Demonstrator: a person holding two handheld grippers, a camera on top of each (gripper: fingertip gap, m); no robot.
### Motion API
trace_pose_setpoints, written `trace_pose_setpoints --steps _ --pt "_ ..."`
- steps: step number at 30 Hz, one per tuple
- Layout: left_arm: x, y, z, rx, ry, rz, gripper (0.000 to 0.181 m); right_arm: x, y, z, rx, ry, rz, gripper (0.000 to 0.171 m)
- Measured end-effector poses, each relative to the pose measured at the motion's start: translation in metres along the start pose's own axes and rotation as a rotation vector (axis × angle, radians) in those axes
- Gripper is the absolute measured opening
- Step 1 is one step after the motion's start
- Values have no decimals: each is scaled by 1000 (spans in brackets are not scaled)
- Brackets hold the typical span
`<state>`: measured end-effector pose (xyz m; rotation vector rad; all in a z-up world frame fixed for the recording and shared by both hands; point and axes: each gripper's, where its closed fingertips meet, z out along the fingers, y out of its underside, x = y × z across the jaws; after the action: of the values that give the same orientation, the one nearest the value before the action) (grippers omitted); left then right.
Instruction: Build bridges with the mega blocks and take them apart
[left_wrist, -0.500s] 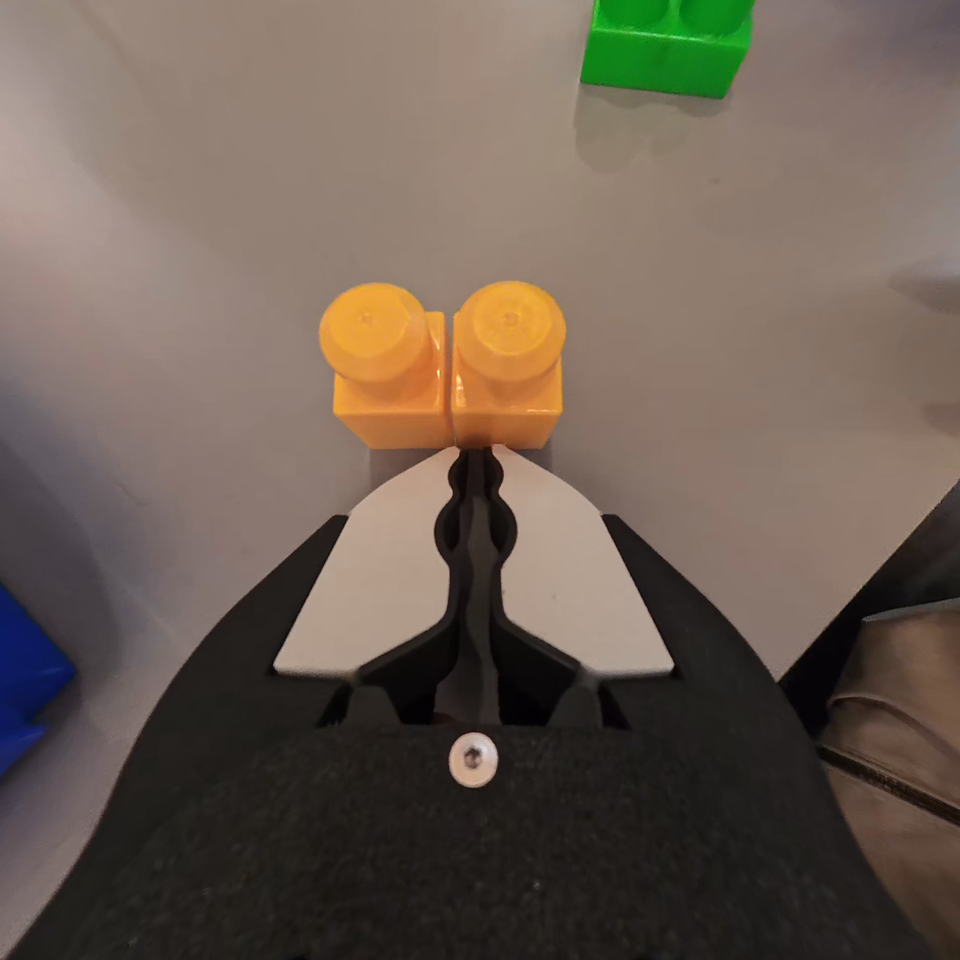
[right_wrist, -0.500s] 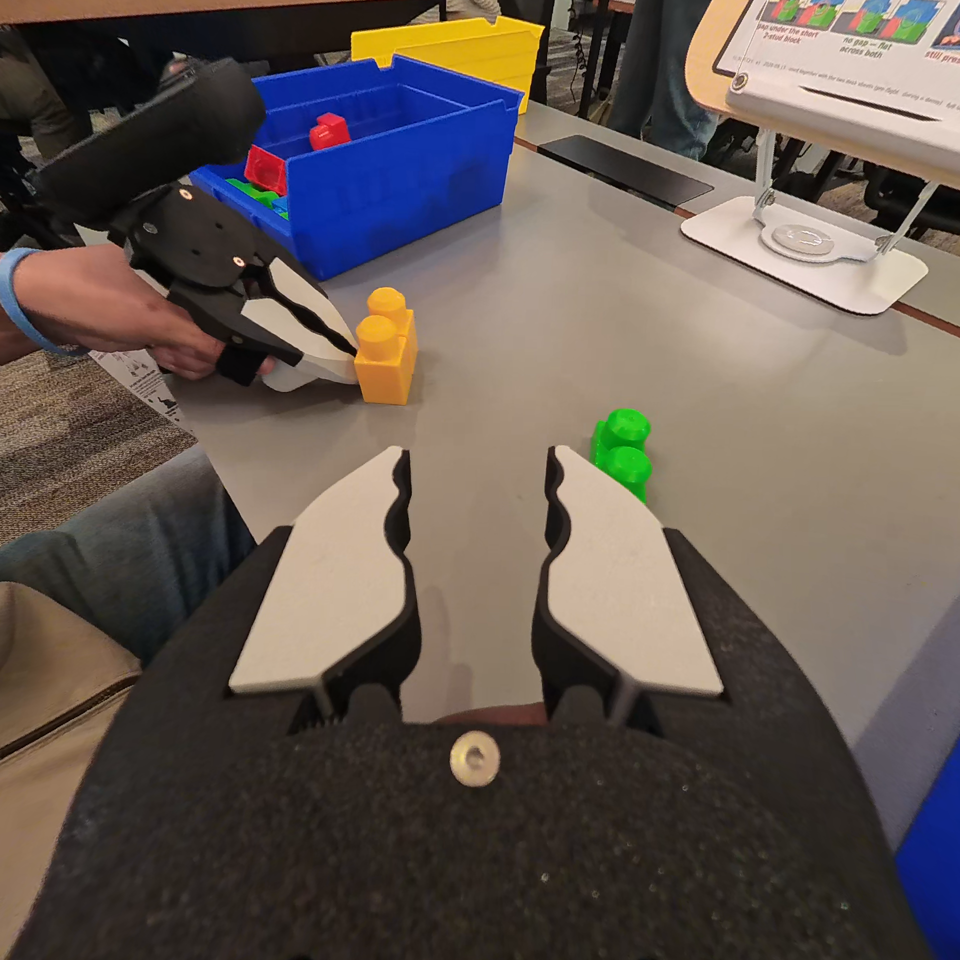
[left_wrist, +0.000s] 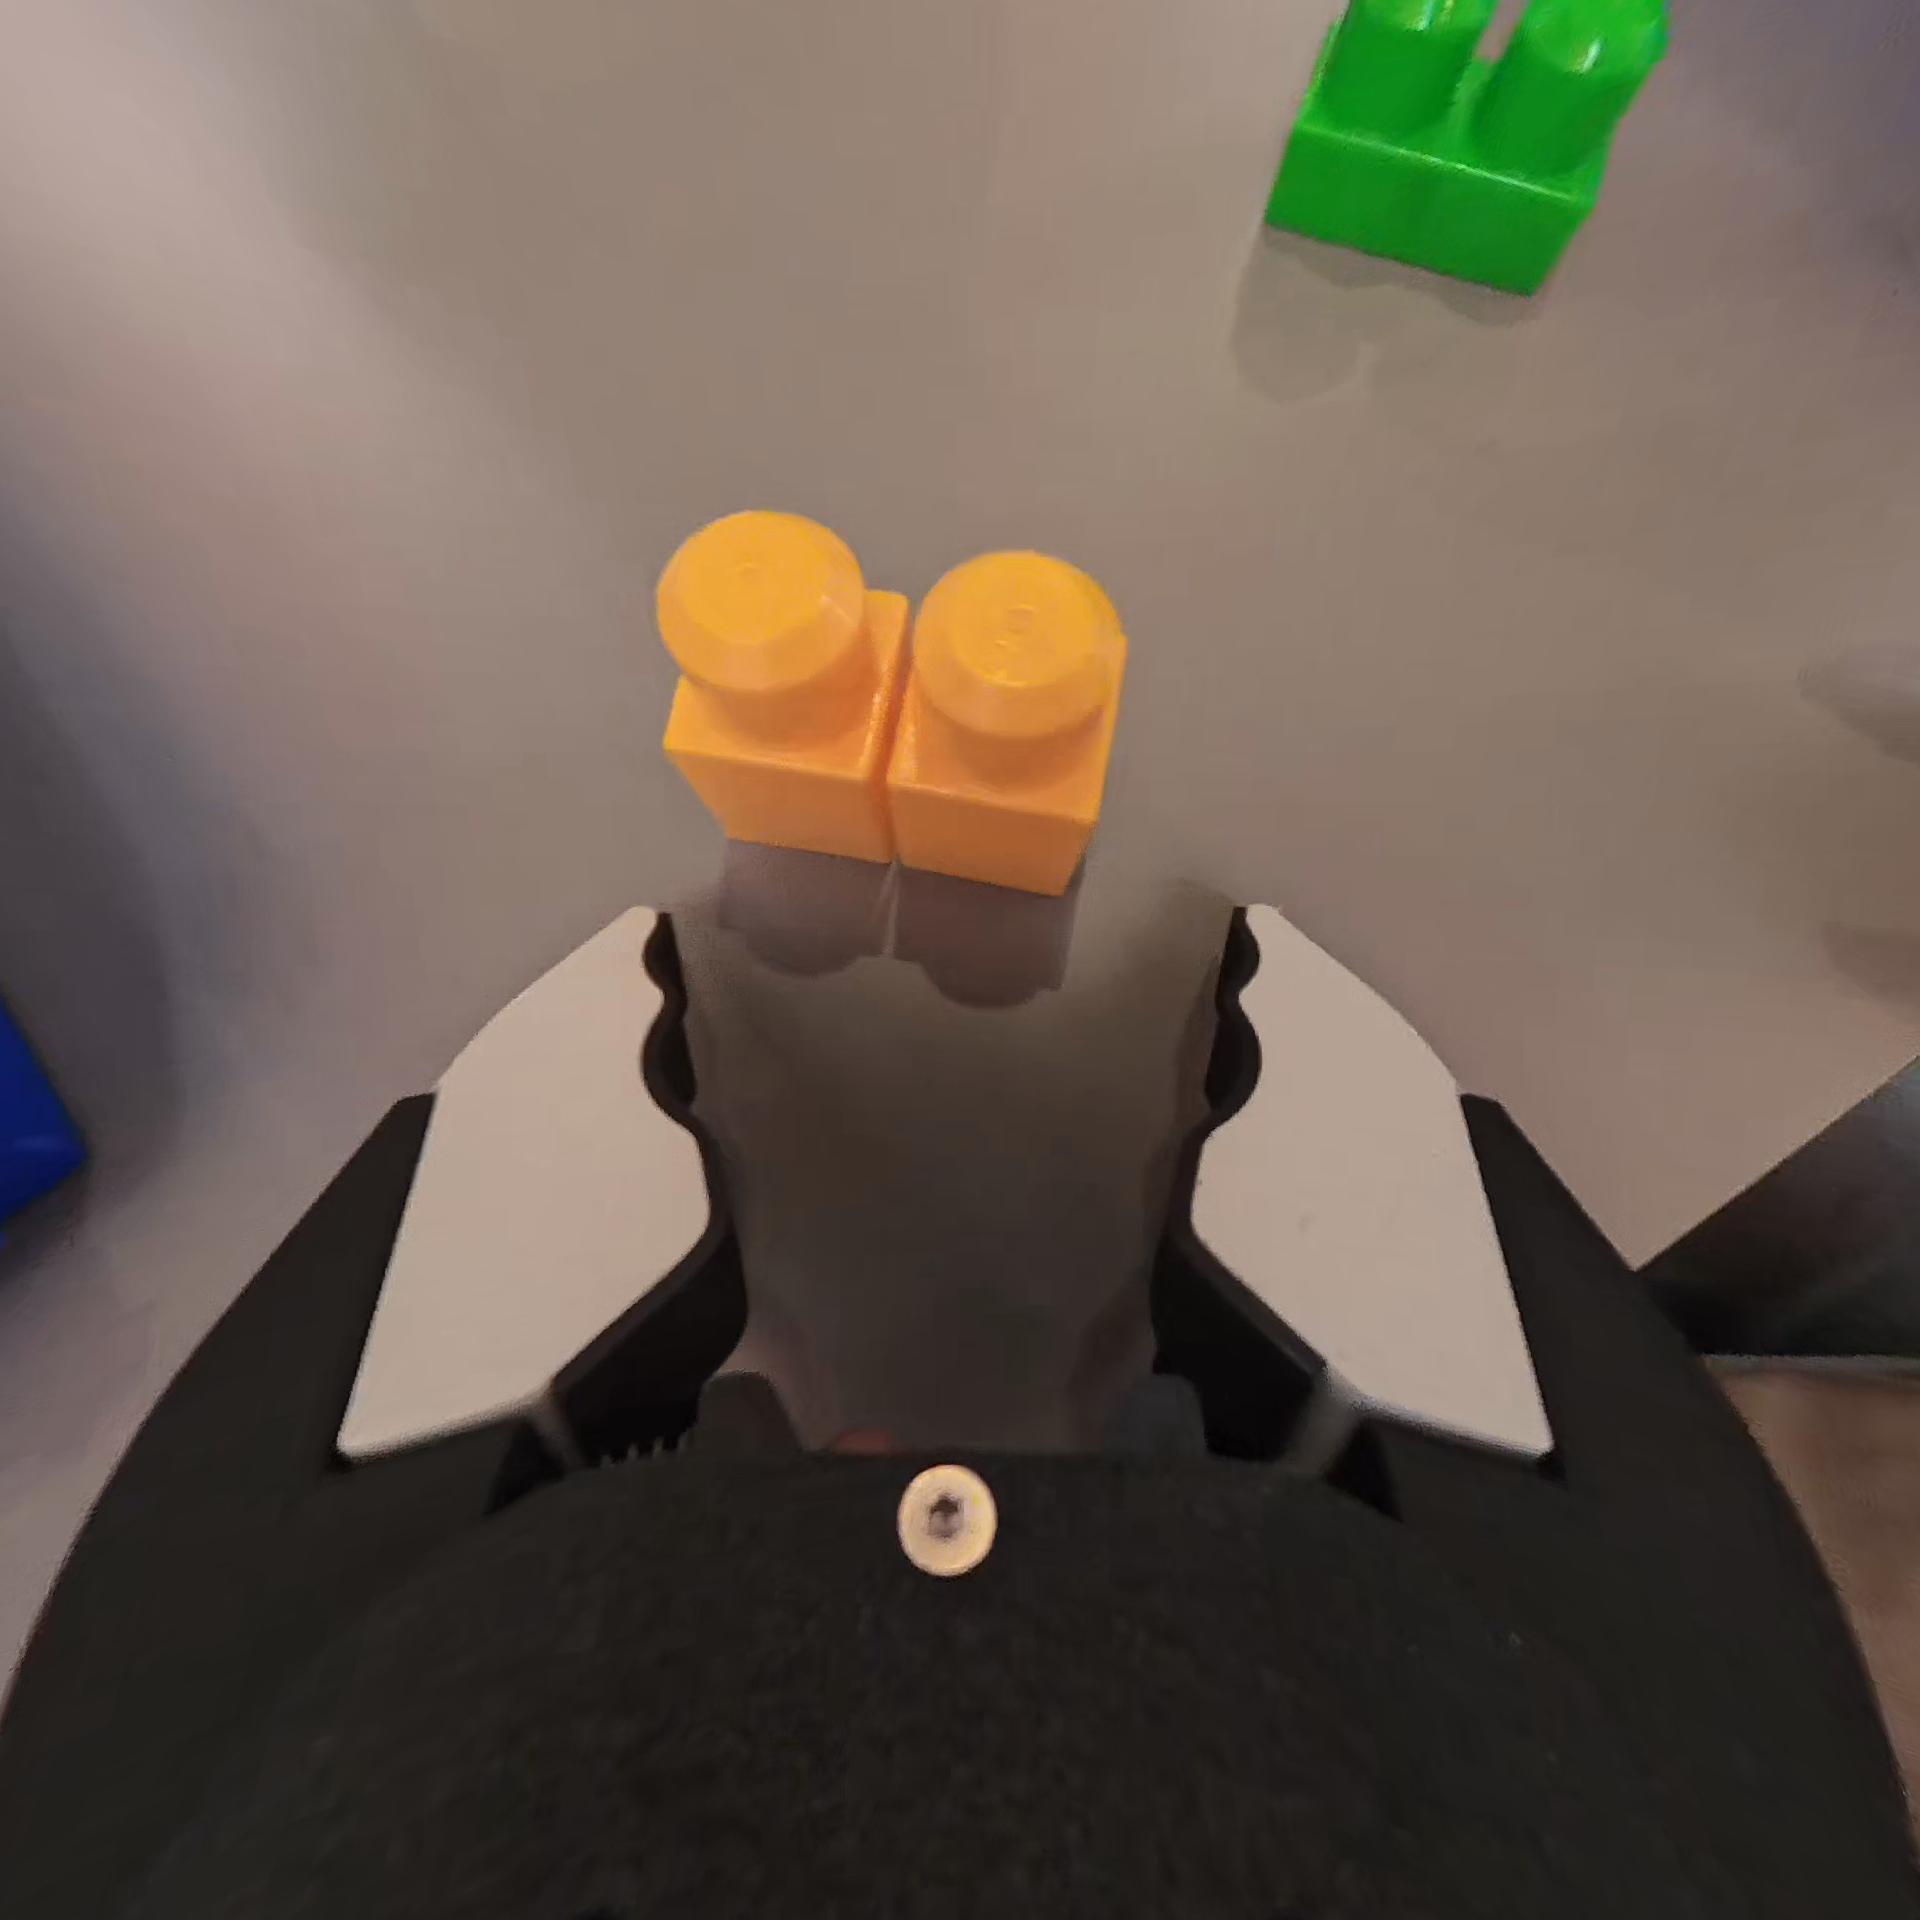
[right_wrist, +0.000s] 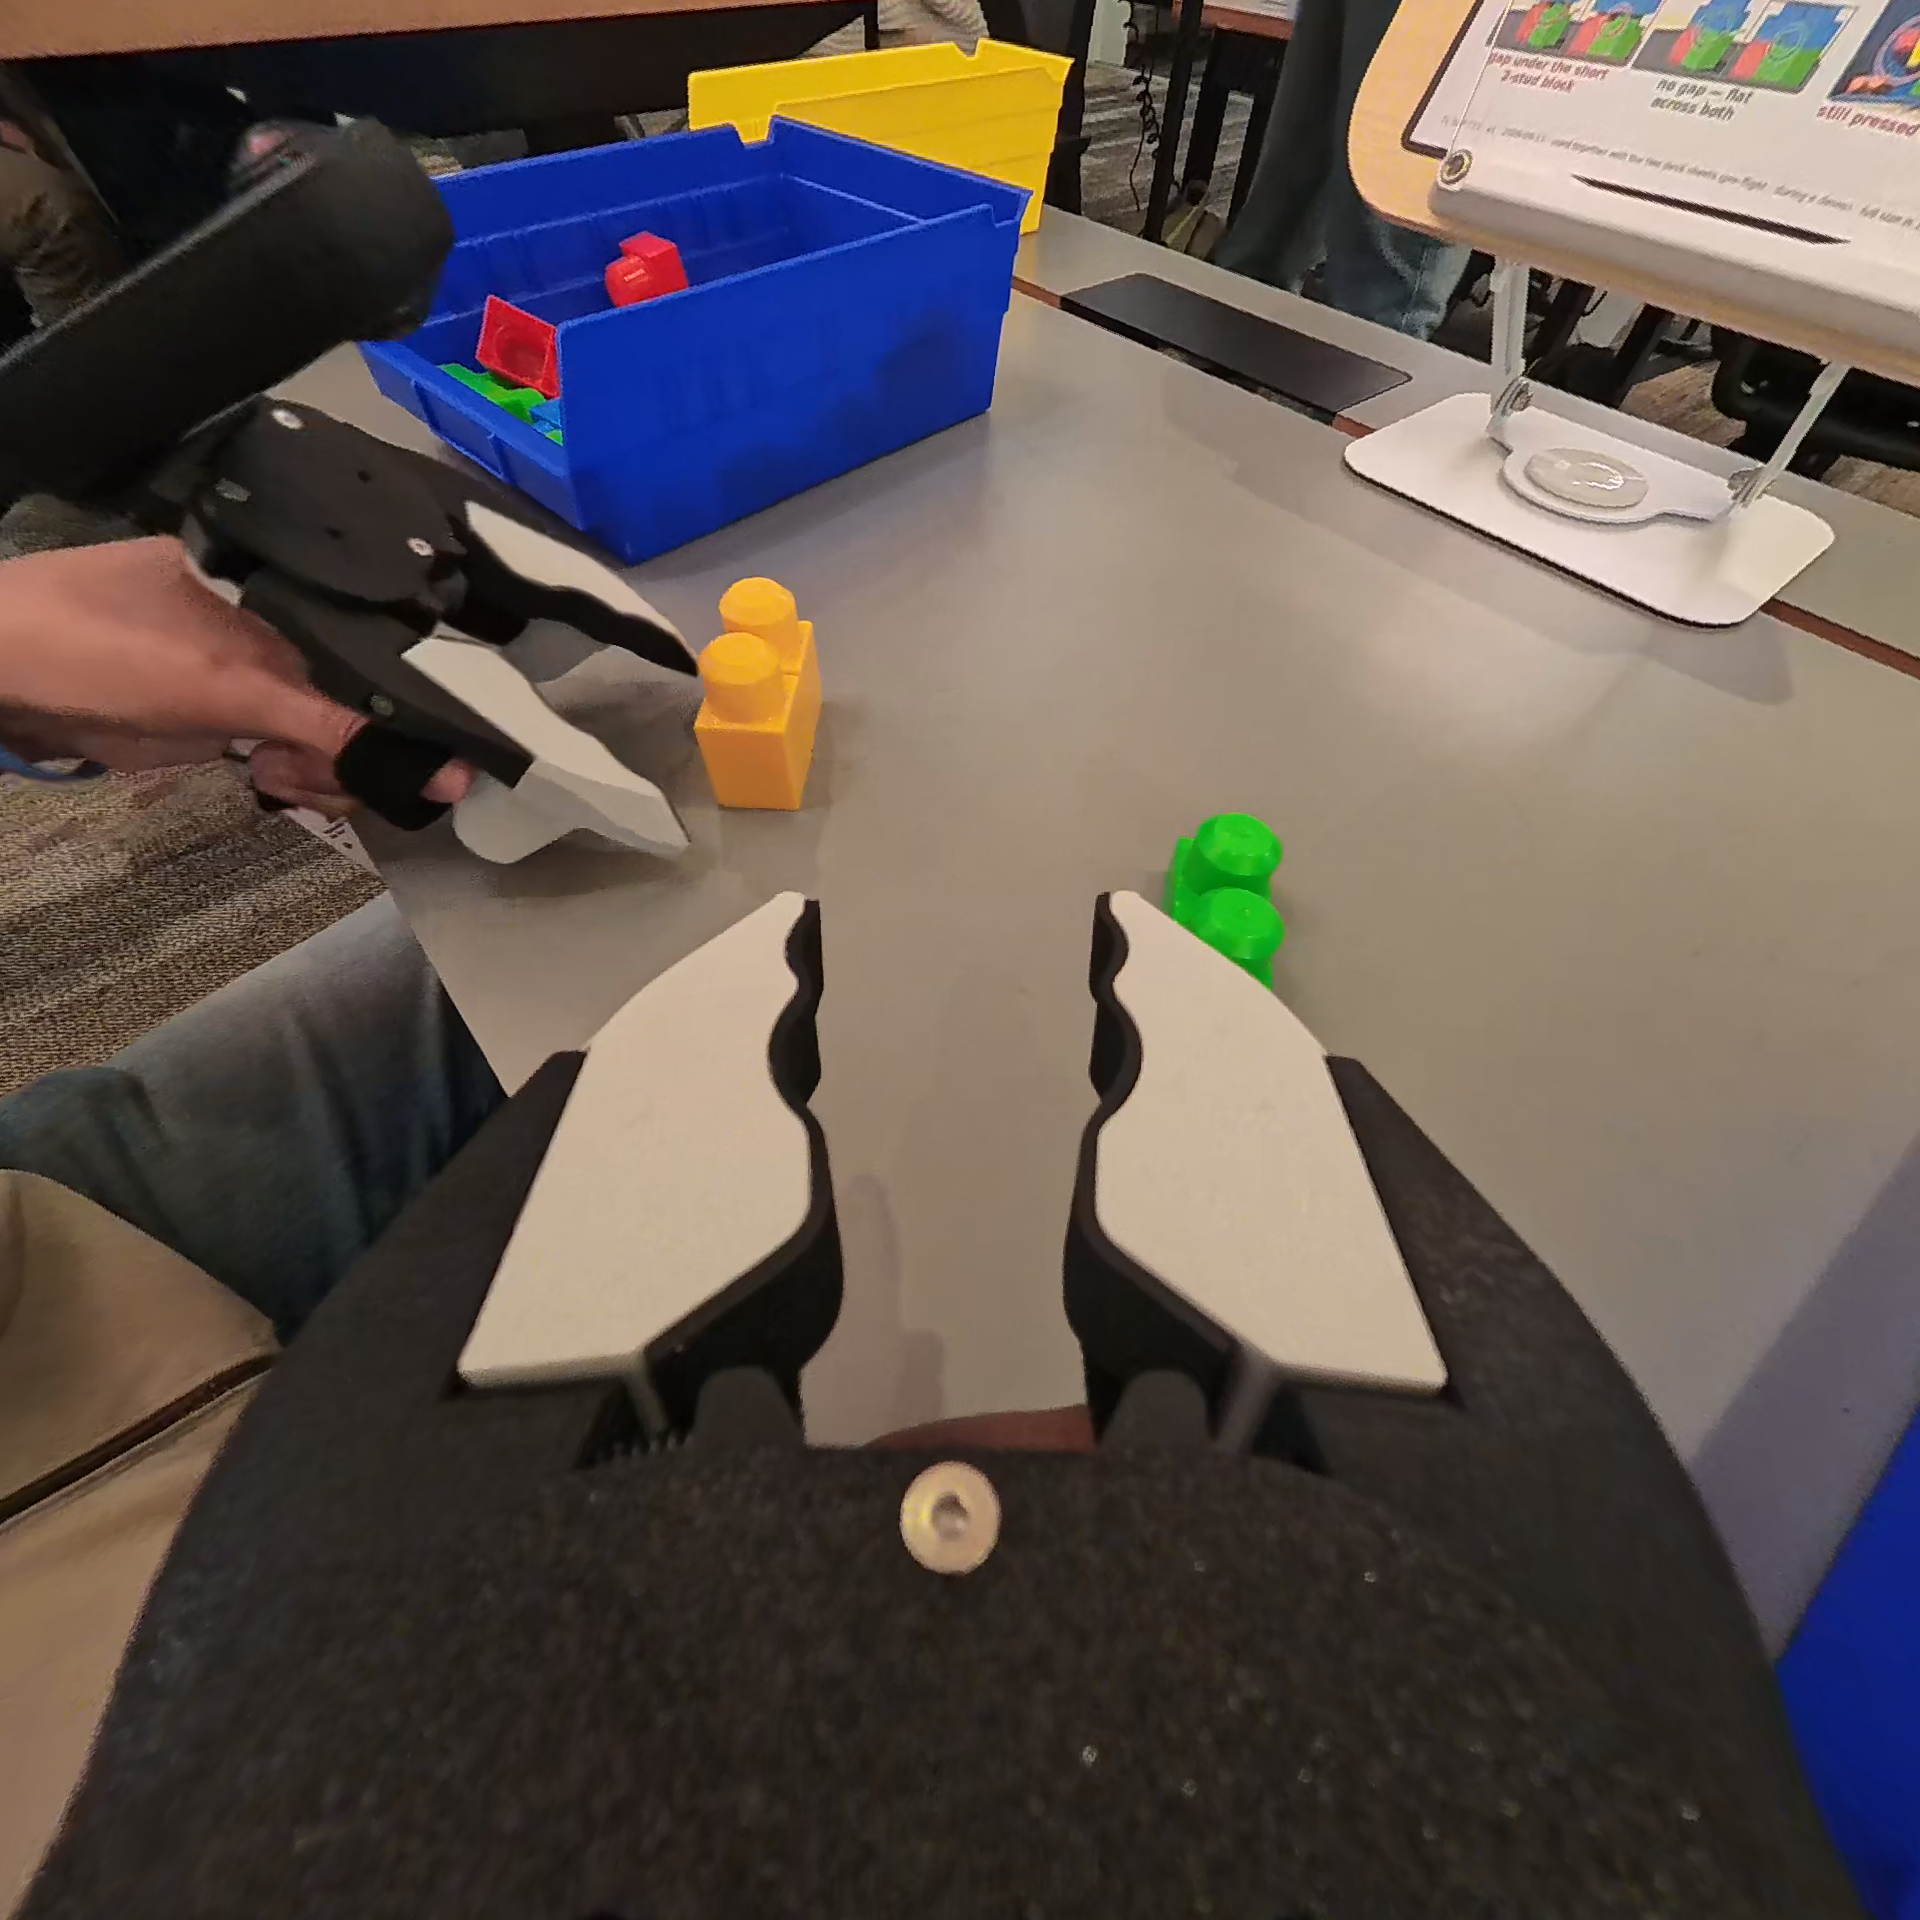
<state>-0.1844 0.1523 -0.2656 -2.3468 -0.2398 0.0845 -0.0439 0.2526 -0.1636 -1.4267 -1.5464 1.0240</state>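
On the grey table (right_wrist: 1195, 644), the left gripper (left_wrist: 940, 925), pressed together against the 2 orange blocks (left_wrist: 894, 717) half a second ago, now stands apart and just short of them: they look placed as piers, side by side. Only the right wrist view shows the blue bin (right_wrist: 748, 416), and the right gripper (right_wrist: 951, 914) gaping, empty, beside the green block (right_wrist: 1226, 894).

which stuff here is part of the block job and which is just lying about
Part of the job:
- orange blocks, two side by side
- green block
- blue bin with red and green blocks inside
- left gripper and right gripper, both with jaws open

Lying about:
- yellow bin
- white stand holding an instruction sheet
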Motion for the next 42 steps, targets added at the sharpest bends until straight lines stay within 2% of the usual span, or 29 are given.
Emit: trace_pose_setpoints --steps 3,6,9,13,28,42 --pt "1 0 7 -49 69 -34 105 -2 0 0 -1 -2 -6 49" --pt "-15 0 14 -101 1 17 107 -3 -2 -1 4 -5 -9 49" --pt "-18 -5 18 -112 21 48 106 -2 -3 -3 7 -1 -12 49" --pt "-16 -10 21 -105 32 102 106 0 -4 -4 12 5 -8 49" --pt "-2 -15 27 -70 79 104 99 0 -1 -1 1 0 -5 49" --pt "-4 -17 31 -75 67 92 105 -1 0 -1 -2 -5 -5 49"
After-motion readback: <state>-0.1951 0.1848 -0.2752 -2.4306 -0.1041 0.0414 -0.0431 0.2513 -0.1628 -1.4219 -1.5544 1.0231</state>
